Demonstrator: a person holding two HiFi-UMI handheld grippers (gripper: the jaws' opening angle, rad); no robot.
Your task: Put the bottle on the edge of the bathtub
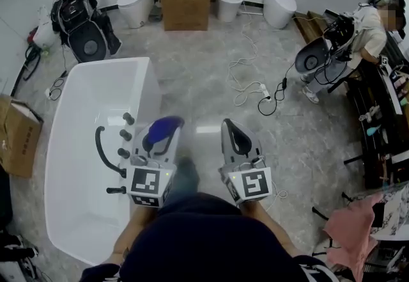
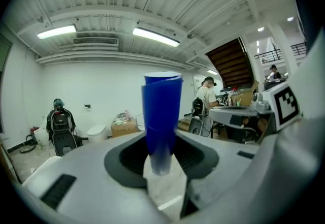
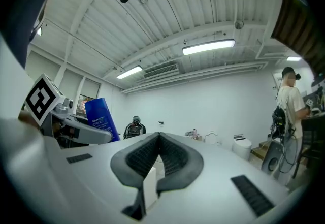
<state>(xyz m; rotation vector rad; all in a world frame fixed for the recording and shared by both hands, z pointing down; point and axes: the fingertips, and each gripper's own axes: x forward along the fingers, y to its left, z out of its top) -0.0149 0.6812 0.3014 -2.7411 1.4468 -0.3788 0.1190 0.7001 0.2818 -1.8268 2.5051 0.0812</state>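
one smooth blue cylindrical bottle

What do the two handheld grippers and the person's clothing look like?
The left gripper and right gripper have light grey shells, dark ribbed pads, and each carries a white cube with black square markers. The person wears a dark top.

The left gripper holds a blue bottle just right of the white bathtub; the right gripper, jaws together, hovers beside it over the floor.
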